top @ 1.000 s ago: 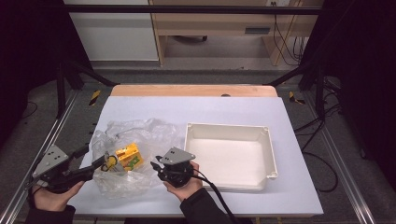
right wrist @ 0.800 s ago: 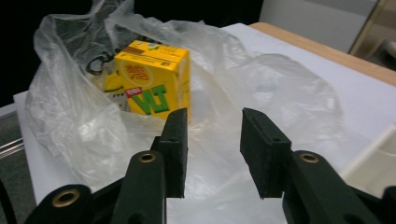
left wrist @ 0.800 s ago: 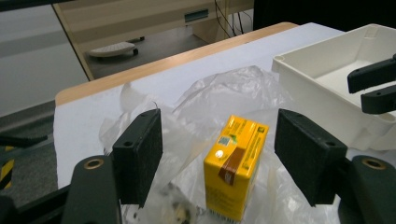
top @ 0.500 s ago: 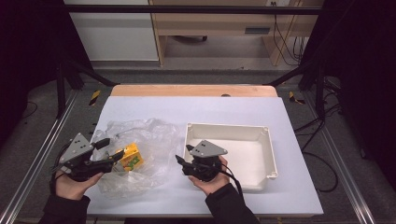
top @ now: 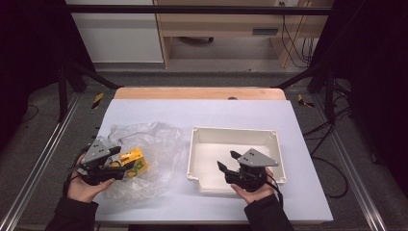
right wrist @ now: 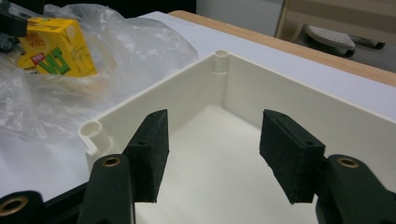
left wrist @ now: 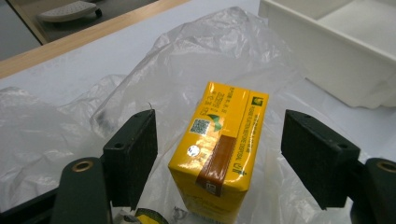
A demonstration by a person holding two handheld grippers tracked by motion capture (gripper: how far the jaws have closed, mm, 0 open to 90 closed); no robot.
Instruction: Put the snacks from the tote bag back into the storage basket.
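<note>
Straddling a yellow carton (left wrist: pixel 219 149) with the left gripper (left wrist: pixel 219 161): jaws spread wide and just been opening further, pads clear of both carton sides, nothing clamped. Carton standing between the jaws on a crumpled clear plastic bag (left wrist: pixel 60 130), brown strip and printed code on its near face (small print too fine to read). Seen from the high view: left gripper (top: pixel 124 159) at the left part of the white table sheet (top: pixel 202 113), carton (top: pixel 133 161) just at the jaw tips, bag (top: pixel 156 144) spread under and around it, well left of the white tray (top: pixel 235 134).

Hovering with the right gripper (top: pixel 227 161) over the tray's near half, held in the right hand (top: pixel 252 190). Jaws parted and just been opening, nothing between them (bare tray floor visible through the gap in the right gripper view). Right gripper (right wrist: pixel 214 156) pointing into the tray (right wrist: pixel 187 91) toward its far corner; carton (right wrist: pixel 56 46) and bag (right wrist: pixel 130 42) lying beyond the tray wall, apart from it.
</note>
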